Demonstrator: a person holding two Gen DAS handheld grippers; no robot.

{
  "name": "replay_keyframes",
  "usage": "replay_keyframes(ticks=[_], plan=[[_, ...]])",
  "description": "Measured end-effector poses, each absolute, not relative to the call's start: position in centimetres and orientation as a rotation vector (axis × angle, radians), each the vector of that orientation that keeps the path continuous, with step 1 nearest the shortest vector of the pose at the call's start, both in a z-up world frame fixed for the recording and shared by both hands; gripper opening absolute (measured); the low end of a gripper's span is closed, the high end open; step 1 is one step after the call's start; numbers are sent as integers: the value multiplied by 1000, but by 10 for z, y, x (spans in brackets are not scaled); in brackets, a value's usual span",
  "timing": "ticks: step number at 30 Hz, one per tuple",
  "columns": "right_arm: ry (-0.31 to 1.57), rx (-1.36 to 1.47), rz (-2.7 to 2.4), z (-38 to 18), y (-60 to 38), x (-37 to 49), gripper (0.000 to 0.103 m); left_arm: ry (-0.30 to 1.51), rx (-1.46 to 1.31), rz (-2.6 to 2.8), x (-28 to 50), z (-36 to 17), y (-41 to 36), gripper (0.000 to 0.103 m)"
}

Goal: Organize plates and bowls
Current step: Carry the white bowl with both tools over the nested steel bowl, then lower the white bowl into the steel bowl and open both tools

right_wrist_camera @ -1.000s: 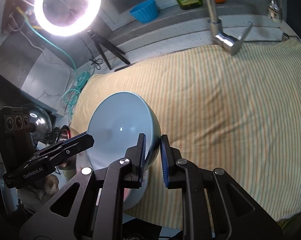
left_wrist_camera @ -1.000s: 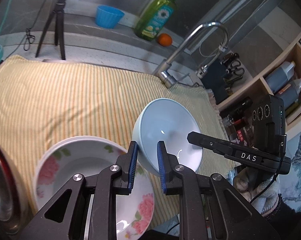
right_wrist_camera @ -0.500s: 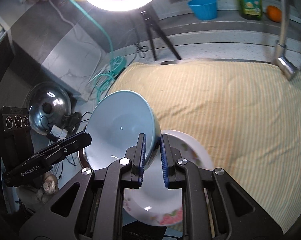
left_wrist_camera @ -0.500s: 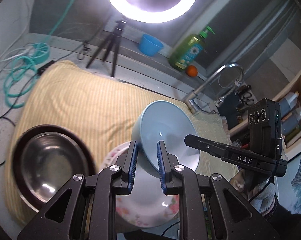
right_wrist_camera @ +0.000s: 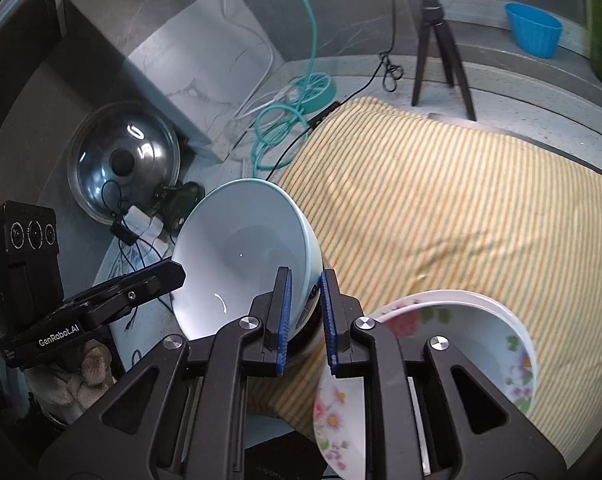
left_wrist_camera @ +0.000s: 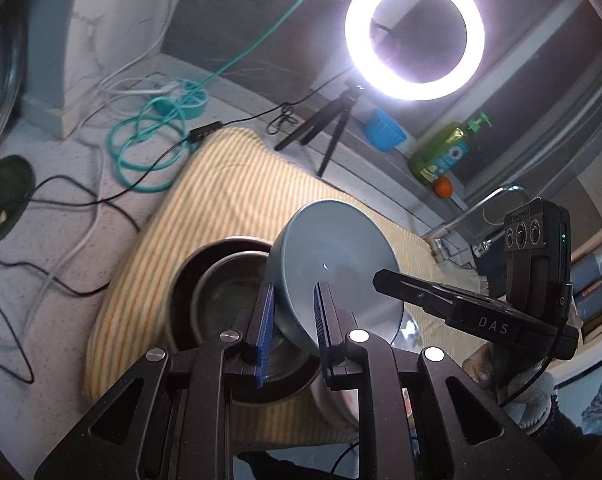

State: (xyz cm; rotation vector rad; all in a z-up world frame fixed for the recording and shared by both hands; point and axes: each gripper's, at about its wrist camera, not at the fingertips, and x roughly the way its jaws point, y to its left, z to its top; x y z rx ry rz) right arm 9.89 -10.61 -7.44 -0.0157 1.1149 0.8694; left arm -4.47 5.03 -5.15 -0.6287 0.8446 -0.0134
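Both tongs are clamped on the same pale blue bowl (left_wrist_camera: 337, 264), which hangs tilted in the air between them. In the left wrist view the left gripper (left_wrist_camera: 292, 320) sits at the bottom centre of the frame, its blue pads pinching the bowl's near rim, while the right gripper (left_wrist_camera: 385, 278) reaches in from the right edge and bites the opposite rim. In the right wrist view the right gripper (right_wrist_camera: 304, 312) grips the rim at lower centre, and the left gripper (right_wrist_camera: 177, 274) comes in from the left side onto the far rim. The bowl fills the middle of both frames, over the edge of a yellow striped cloth (right_wrist_camera: 441, 208). Just below and left of it in the left view lies a dark metal bowl (left_wrist_camera: 217, 280) on the cloth. A white flowered plate (right_wrist_camera: 461, 332) sits at the lower right of the right view, partly hidden by the gripper. A lit ring light (left_wrist_camera: 415, 36) on a small tripod (left_wrist_camera: 321, 128) glows at the upper right of the left view, with a coiled teal cable (left_wrist_camera: 149, 148) at the left.
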Motion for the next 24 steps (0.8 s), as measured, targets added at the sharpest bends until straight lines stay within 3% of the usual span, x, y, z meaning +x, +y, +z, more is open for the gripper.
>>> replay_keyframes(ticks=[21, 24], plan=[[1189, -148, 866, -118, -66, 94, 15, 924, -683, 35, -60, -89, 68, 16], [1186, -151, 859, -118, -65, 94, 19, 927, -684, 43, -60, -90, 70, 16]])
